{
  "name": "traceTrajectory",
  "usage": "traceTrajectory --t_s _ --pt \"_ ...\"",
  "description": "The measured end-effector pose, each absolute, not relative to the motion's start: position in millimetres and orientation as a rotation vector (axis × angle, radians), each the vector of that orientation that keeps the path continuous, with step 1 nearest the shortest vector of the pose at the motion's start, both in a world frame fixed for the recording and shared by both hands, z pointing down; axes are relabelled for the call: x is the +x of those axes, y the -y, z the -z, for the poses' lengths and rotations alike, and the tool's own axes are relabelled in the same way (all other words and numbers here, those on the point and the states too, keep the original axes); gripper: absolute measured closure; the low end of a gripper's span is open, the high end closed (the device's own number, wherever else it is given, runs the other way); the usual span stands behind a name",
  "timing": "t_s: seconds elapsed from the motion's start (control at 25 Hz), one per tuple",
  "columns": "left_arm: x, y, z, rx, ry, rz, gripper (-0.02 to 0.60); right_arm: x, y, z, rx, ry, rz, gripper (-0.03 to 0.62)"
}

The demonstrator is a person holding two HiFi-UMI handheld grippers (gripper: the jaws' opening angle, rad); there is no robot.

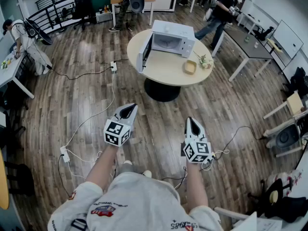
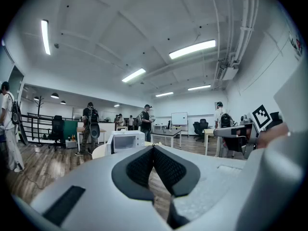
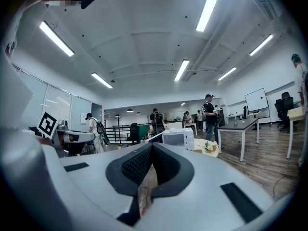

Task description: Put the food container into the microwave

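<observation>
Down at the left, over the wooden floor (image 1: pixel 72 105), the left gripper (image 1: pixel 127 111) is held out about level on a bare forearm, its jaws pressed together on nothing. Beside it, the right gripper (image 1: pixel 192 125) points level, closed and empty too. Well ahead, on the round worktop (image 1: pixel 159 76), the microwave (image 1: pixel 173 35) stands with its door (image 1: pixel 144 53) swung open; the food container (image 1: pixel 190 67) sits just beside its right front corner.

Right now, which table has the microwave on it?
The round beige table on the black pedestal, in the middle of the floor. The white microwave sits on it, door open. The other tables, like the grey desk, are rectangular.
</observation>
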State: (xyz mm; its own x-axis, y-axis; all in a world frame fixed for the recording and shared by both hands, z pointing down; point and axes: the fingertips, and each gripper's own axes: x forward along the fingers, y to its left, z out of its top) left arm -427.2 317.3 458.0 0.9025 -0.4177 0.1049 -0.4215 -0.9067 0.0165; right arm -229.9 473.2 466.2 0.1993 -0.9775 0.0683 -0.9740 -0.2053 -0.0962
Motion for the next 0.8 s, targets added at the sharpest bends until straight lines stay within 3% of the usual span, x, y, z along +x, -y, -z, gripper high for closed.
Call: traceTrajectory --t_s 0.32,0.52,0.68,0.8 --pt "-431 -310 -469 3.014 0.678 -0.172 0.577 -225 -469 -473 -2.427 -1.938 0.177 0.588" --pt "-436 -307 -472 3.004 0.69 -0.184 0.577 -229 -473 -468 -2.428 -1.948 0.147 0.487" --pt "-438 -305 -471 3.001 0.697 -0.179 0.577 -223 -477 -463 -2.465 -1.893 0.082 0.343" --pt "-438 -305 -470 3.003 0.698 -0.18 0.577 -217 -480 -468 -2.486 -1.871 0.084 0.311"
